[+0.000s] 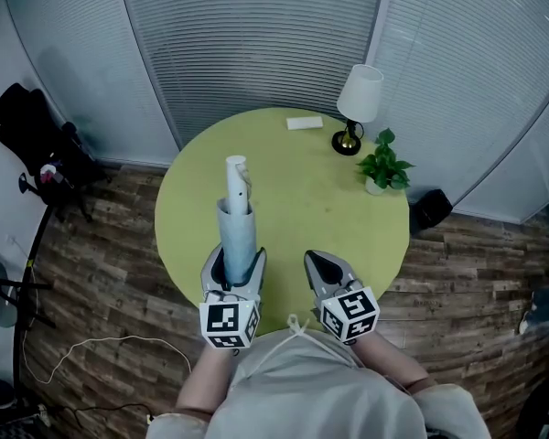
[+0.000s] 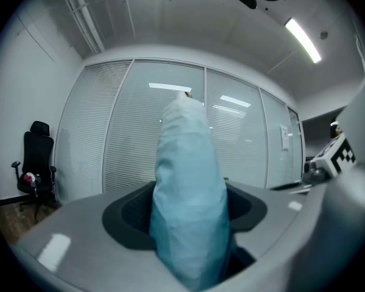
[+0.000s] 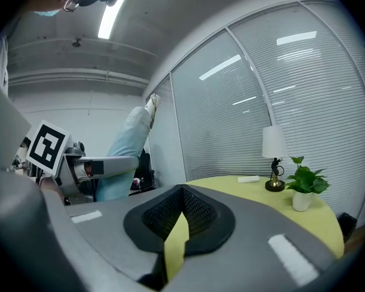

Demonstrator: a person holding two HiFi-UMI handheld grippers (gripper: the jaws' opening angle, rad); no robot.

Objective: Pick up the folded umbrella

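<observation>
The folded umbrella (image 1: 239, 222) is light blue with a white end and is lifted off the round yellow-green table (image 1: 302, 199). It points away from me and upward. My left gripper (image 1: 237, 260) is shut on its lower part, the jaws standing wide around the fabric. In the left gripper view the umbrella (image 2: 188, 193) fills the gap between the jaws. My right gripper (image 1: 319, 262) hovers beside it over the table's near edge, shut with nothing in it. In the right gripper view the umbrella (image 3: 131, 137) rises at the left, and the right gripper (image 3: 181, 191) shows only table through a thin slit.
At the far side of the table stand a table lamp (image 1: 356, 108), a small potted plant (image 1: 384, 167) and a flat white box (image 1: 304, 123). A black office chair (image 1: 37, 140) stands at the left, and a cable (image 1: 82, 355) lies on the wood floor. Blinds line the walls.
</observation>
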